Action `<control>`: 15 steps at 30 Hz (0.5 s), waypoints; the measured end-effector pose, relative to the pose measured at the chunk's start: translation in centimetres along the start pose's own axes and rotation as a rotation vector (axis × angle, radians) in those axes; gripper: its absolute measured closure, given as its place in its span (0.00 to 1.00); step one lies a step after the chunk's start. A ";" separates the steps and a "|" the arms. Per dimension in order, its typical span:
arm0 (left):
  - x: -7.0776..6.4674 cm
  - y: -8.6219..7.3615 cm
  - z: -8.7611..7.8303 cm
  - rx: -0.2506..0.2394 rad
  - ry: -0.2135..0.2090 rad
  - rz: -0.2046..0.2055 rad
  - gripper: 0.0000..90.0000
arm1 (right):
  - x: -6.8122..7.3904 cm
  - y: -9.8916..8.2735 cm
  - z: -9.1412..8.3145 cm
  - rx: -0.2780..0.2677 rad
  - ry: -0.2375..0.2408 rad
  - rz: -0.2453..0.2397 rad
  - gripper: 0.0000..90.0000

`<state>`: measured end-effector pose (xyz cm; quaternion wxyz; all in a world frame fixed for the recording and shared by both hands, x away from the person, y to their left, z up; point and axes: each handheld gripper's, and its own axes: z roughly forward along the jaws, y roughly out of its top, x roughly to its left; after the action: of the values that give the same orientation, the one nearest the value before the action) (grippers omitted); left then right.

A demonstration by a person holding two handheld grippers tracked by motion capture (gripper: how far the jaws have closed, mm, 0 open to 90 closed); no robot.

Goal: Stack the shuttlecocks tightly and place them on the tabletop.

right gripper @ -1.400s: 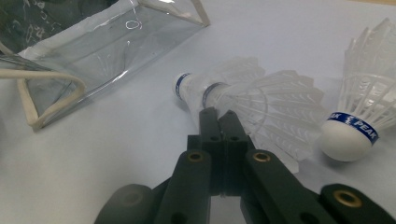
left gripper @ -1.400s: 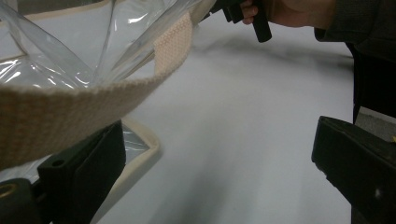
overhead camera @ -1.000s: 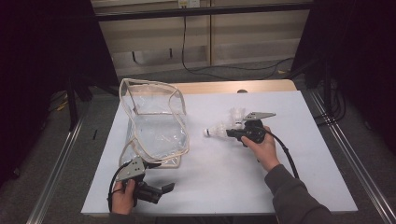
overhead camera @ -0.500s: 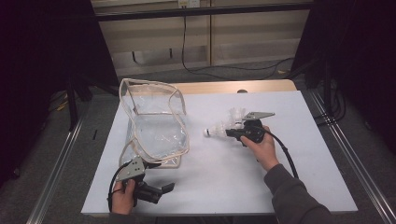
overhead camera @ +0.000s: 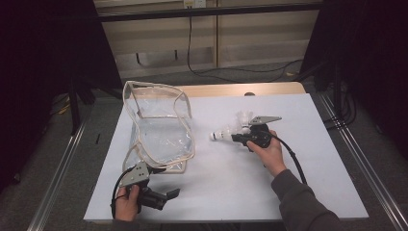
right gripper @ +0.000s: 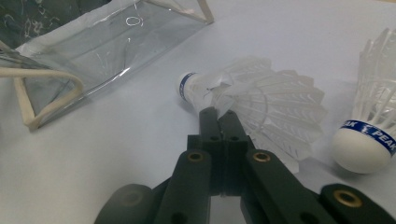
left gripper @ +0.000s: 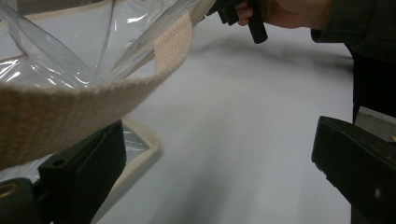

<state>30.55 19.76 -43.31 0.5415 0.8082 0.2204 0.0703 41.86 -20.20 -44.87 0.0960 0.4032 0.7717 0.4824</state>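
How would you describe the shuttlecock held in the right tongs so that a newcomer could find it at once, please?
Start at the clear bag with beige trim on the white table. Two shuttlecocks lie to its right, by the right tongs. The held shuttlecock lies on its side, nearer the bag, pinched at its feathers; the other shuttlecock is free.

Bag at the table's left, shuttlecocks at its right

A clear bag (overhead camera: 159,130) is set on the left half of the table (overhead camera: 317,192). To its right, well apart, one shuttlecock (right gripper: 261,105) is laid on its side, cork turned toward the bag; a second shuttlecock (right gripper: 373,121) is placed just beside it, farther from the bag.
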 end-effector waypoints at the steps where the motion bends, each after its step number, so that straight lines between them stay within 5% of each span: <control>1: 0.0 0.0 0.0 -0.001 -0.001 0.000 0.03 | 0.0 0.0 0.0 0.000 0.001 0.001 1.00; 15: 0.0 0.0 0.0 -0.003 -0.001 0.001 0.03 | 0.2 0.0 0.0 0.002 0.006 -0.004 1.00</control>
<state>30.58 19.77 -43.30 0.5427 0.8076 0.2197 0.0704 41.76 -20.06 -44.85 0.0943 0.4003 0.7732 0.4827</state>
